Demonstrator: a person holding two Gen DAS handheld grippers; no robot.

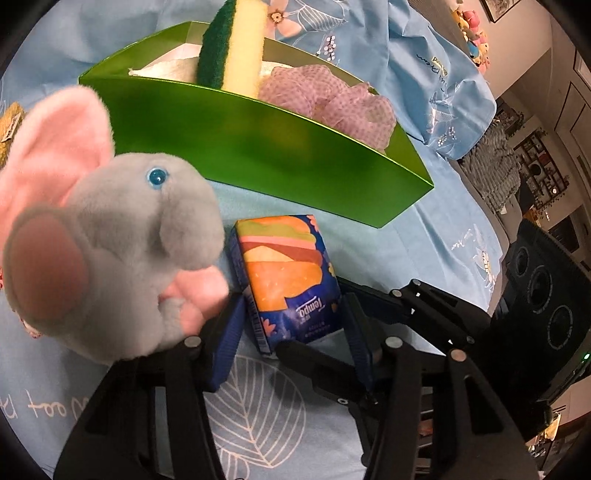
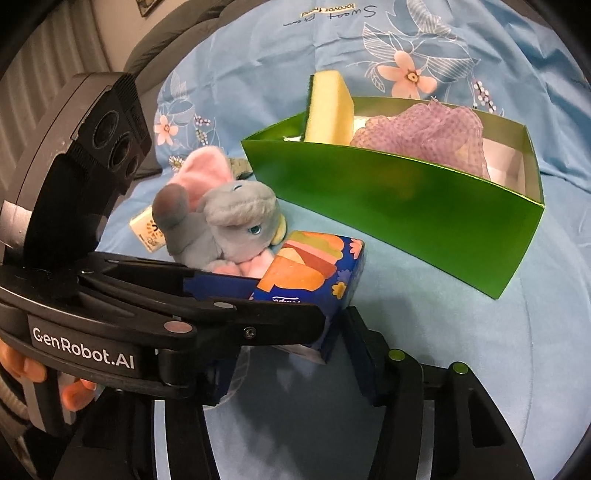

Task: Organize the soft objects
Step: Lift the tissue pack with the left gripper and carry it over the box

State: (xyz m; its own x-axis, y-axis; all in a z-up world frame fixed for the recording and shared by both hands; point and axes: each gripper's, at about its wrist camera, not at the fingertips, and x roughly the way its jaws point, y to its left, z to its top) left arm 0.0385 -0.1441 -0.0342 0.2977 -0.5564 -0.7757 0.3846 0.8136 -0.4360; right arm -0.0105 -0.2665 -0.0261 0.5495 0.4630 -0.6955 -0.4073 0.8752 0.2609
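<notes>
Both grippers clamp the Tempo tissue pack [image 1: 291, 280] at lower centre, left gripper [image 1: 291, 332] and right gripper [image 2: 284, 325] on its sides; lift level, clear the elephant plush [image 1: 110, 236], drop into green box [image 1: 258, 147] upper right

I am working in a home, seemingly a bedroom: under me spreads a light blue bedsheet printed with pink flowers [image 1: 436, 240], small pastel plush toys [image 1: 474, 35] sit at its far edge, and beyond it stands a dark cluttered shelf [image 1: 541, 166].
</notes>
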